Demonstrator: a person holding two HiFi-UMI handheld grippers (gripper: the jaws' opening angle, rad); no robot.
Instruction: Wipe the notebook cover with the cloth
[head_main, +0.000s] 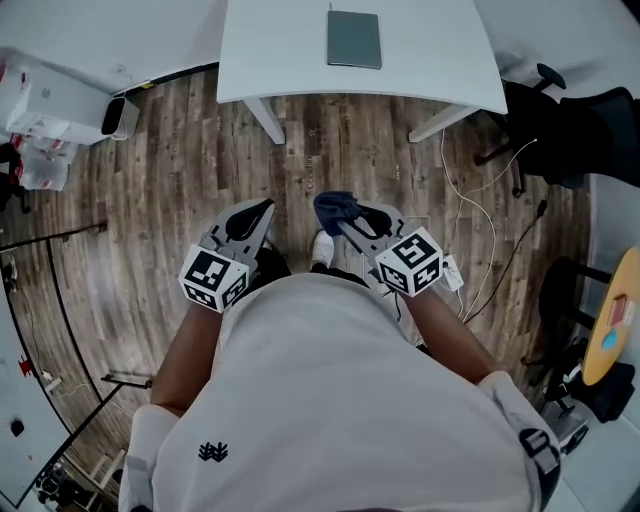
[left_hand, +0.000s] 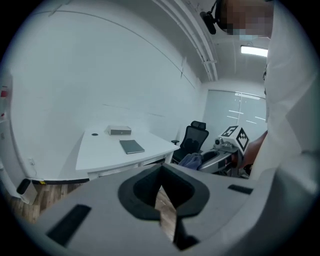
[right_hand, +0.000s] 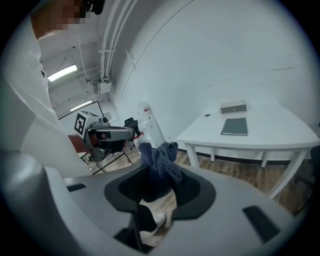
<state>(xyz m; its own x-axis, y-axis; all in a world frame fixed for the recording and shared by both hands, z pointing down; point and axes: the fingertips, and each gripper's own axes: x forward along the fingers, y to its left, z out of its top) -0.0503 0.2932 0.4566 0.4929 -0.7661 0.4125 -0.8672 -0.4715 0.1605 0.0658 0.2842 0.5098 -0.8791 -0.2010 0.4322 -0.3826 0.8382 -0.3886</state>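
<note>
The wiping has not started; only the pickup looks done. The notebook (head_main: 354, 39) lies closed and flat on the white table (head_main: 270, 50), towards its far side, with a small flat box (right_hand: 233, 107) just beyond it on the same top. Nothing touches the cover. The person stands back from the table on the wooden floor (head_main: 180, 160), with a stretch of bare boards between them and its near edge, and holds both tools in close to the body. The right gripper (head_main: 345, 222) is clenched on the blue cloth (head_main: 333, 203). Its own view shows the bunched fabric pinched between the jaws and poking up above them, so the cloth is in hand and well short of the table. The left gripper (head_main: 260, 212) is closed with its jaw tips meeting and nothing between them; through the opening behind the tips only floor shows. It too is well short of the table, level with the right one. By my reading, almost all of the work is left: walking up to the table, lowering the cloth onto the cover and passing it back and forth across it. The empty left tool could steady the notebook against sliding on the smooth top, since a thin book like that may shift under a wipe.
</note>
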